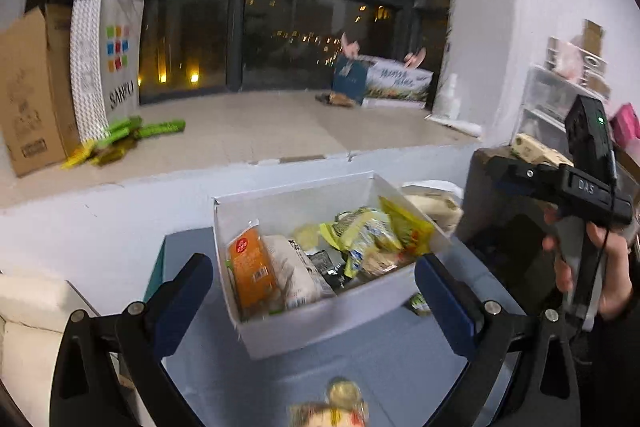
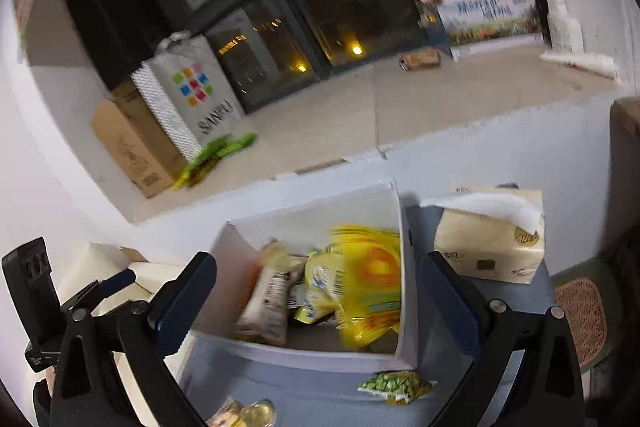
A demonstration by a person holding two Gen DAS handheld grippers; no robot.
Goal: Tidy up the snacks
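On the grey table [image 1: 304, 379], white snack box [image 1: 320, 323] ahead between both wide-open, empty grippers [image 1: 314, 291] [image 2: 318, 303].

A grey-blue table [image 2: 320, 393] carries a white box [image 2: 320, 359] toward its far edge. Just beside the box, at the far right, sits a tissue pack [image 2: 490, 247]. Nearer, a green snack packet [image 2: 394, 387] lies against the box's front wall, and a yellow packet [image 2: 244, 415] rests at the near edge.

Both wrist cameras look forward and downward, close over the white snack box [image 1: 320, 323] [image 2: 320, 359]; the left views it from its left, the right from its right. Both share the dark window [image 1: 280, 39] [image 2: 340, 7].
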